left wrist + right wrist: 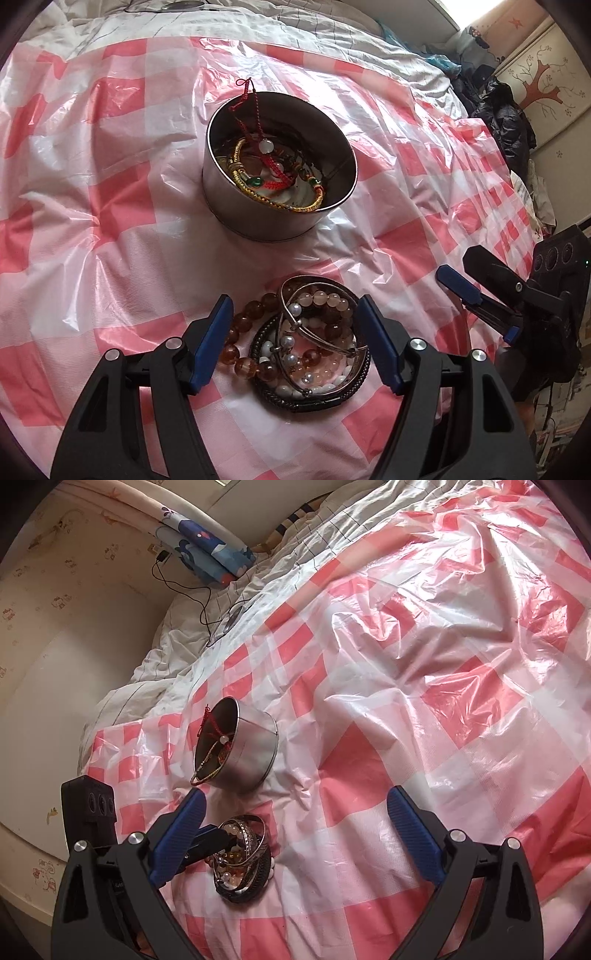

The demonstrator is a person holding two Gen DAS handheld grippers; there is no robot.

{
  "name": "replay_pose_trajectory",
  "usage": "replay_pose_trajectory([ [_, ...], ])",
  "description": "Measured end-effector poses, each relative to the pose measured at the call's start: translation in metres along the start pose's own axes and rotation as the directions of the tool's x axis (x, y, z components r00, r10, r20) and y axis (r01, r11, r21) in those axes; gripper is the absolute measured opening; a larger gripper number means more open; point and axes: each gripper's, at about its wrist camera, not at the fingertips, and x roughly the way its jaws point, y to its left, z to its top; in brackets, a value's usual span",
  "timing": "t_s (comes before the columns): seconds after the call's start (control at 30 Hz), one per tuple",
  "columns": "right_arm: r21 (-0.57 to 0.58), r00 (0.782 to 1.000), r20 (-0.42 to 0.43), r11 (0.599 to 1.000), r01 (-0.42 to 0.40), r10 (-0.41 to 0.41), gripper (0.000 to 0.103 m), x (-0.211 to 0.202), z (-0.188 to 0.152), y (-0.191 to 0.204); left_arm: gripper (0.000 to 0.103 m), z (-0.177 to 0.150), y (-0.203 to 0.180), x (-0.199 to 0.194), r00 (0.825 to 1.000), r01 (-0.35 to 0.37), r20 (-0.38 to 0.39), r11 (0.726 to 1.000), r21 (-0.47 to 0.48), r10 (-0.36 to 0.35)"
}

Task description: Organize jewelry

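A round metal tin (258, 214) stands on the pink-and-white checked plastic sheet (92, 221). It holds a gold bracelet (295, 205) and a red cord bracelet (255, 110) that hangs over its rim. It also shows in the right wrist view (251, 757). A pile of bracelets (306, 347) lies in front of it: amber beads, pink beads, pearls, silver bangles and a black leather band. My left gripper (293, 314) is open, its jaws on either side of the pile. My right gripper (295, 805) is open and empty, to the right of the pile (242, 860).
The sheet covers a rumpled white duvet (177, 646) on a bed. A black cable (192, 590) and a blue patterned pillow (207, 554) lie near the wall. Dark clothes (502, 110) sit at the bed's far right edge.
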Motion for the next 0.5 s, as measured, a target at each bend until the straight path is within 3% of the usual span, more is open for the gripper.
replay_pose_trajectory([
  [0.17,0.010,1.000,0.000,1.000,-0.008,0.008,0.094,0.000,0.001,-0.003,0.066,0.000,-0.009,-0.009,1.000,0.018,0.021,0.999,0.028,-0.019],
  [0.27,0.014,1.000,-0.003,1.000,-0.009,0.009,0.094,0.001,0.001,-0.004,0.066,-0.004,-0.017,-0.019,0.997,-0.055,0.065,0.993,0.108,0.048],
  [0.37,0.017,1.000,-0.004,1.000,-0.011,0.011,0.094,0.001,0.002,-0.004,0.066,-0.010,-0.020,-0.024,0.995,-0.080,0.080,0.980,0.182,0.067],
  [0.43,0.018,1.000,-0.004,1.000,-0.011,0.011,0.094,0.001,0.002,-0.004,0.067,-0.017,-0.029,-0.030,0.987,-0.130,0.129,0.952,0.277,0.097],
  [0.5,0.022,1.000,-0.005,1.000,-0.013,0.014,0.094,0.001,0.002,-0.005,0.071,-0.027,-0.039,-0.034,0.970,-0.215,0.191,0.898,0.383,0.151],
])
